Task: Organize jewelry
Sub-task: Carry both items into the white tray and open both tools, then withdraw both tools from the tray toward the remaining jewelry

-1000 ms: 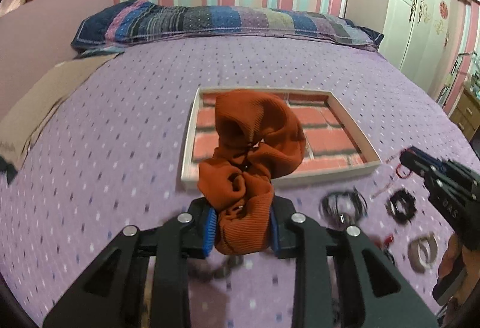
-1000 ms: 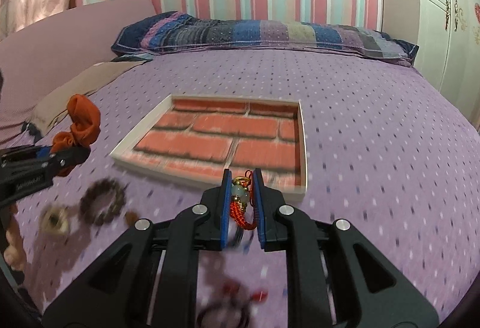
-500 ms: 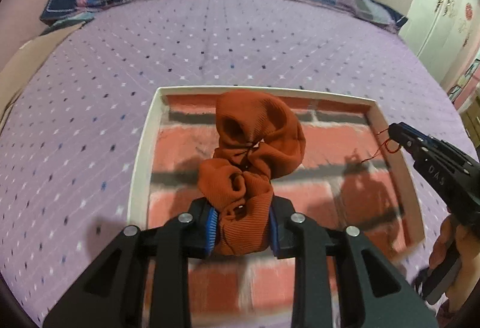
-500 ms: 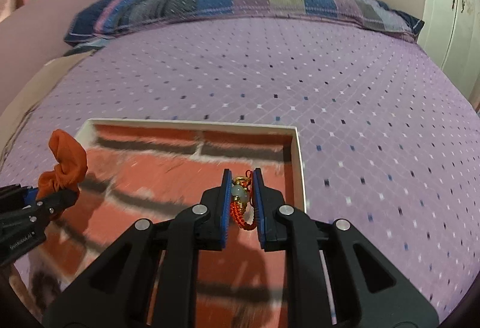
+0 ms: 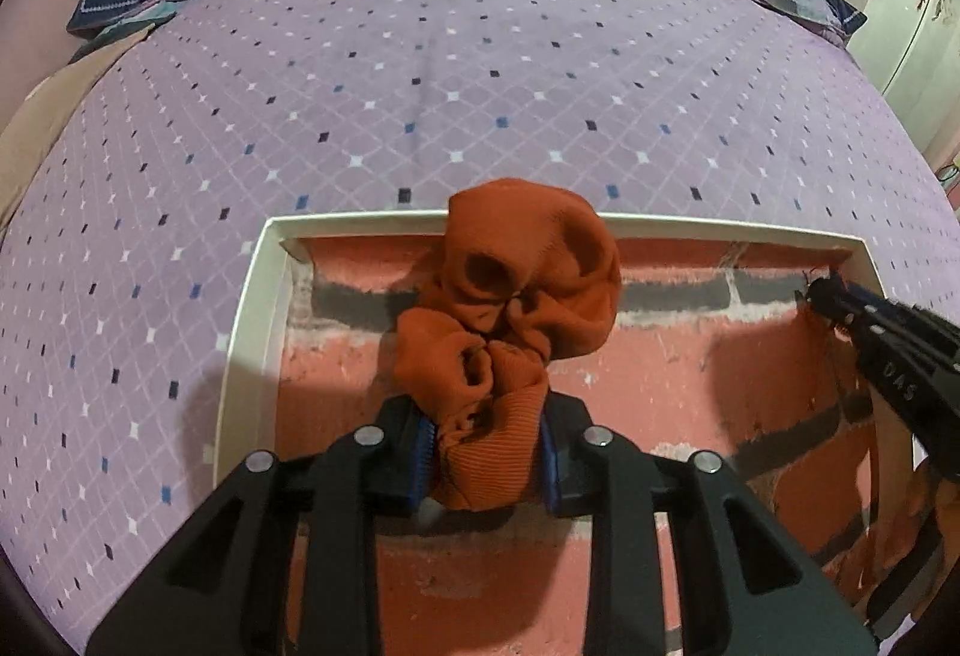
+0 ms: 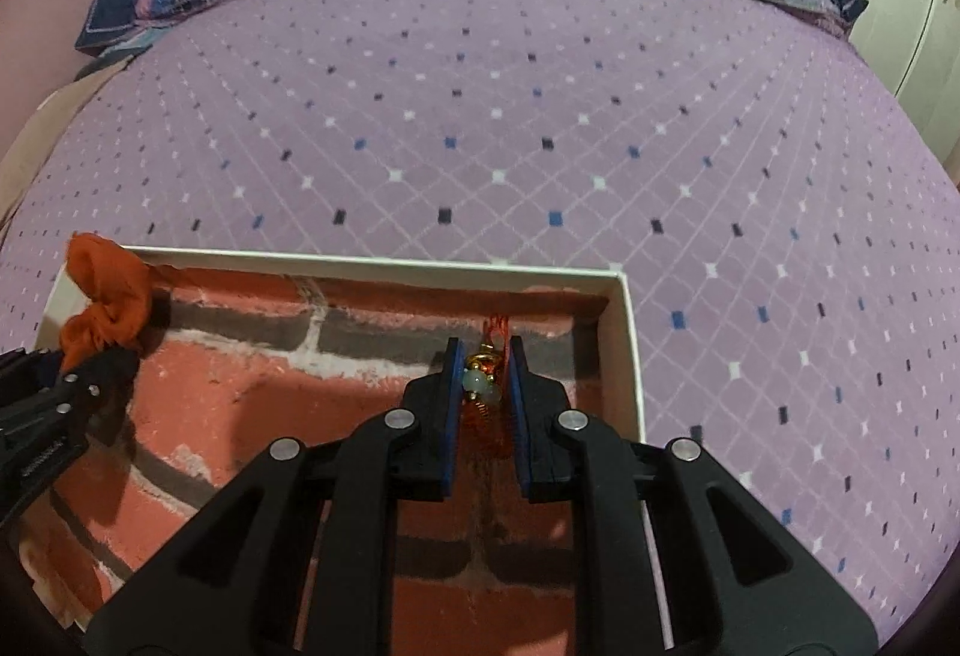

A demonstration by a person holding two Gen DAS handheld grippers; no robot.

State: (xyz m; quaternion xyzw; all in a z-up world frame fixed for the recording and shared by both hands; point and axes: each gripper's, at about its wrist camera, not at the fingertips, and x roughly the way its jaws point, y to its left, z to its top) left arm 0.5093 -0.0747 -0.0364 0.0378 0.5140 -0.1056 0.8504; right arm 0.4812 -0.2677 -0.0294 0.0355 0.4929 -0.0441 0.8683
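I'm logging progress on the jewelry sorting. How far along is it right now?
Nothing lies in the brick-patterned tray yet. In hand: the left gripper holds the orange scrunchie and the right gripper holds a red-corded bead charm, both over the tray. Left: releasing both; other pieces aren't in view.

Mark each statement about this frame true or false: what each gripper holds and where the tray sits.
1. The left gripper holds an orange scrunchie. True.
2. The right gripper is empty. False: it grips a red-corded charm with pale beads.
3. The brick-patterned tray lies on a purple bedspread. True.
4. Both grippers hover over the pillow. False: both are above the tray.
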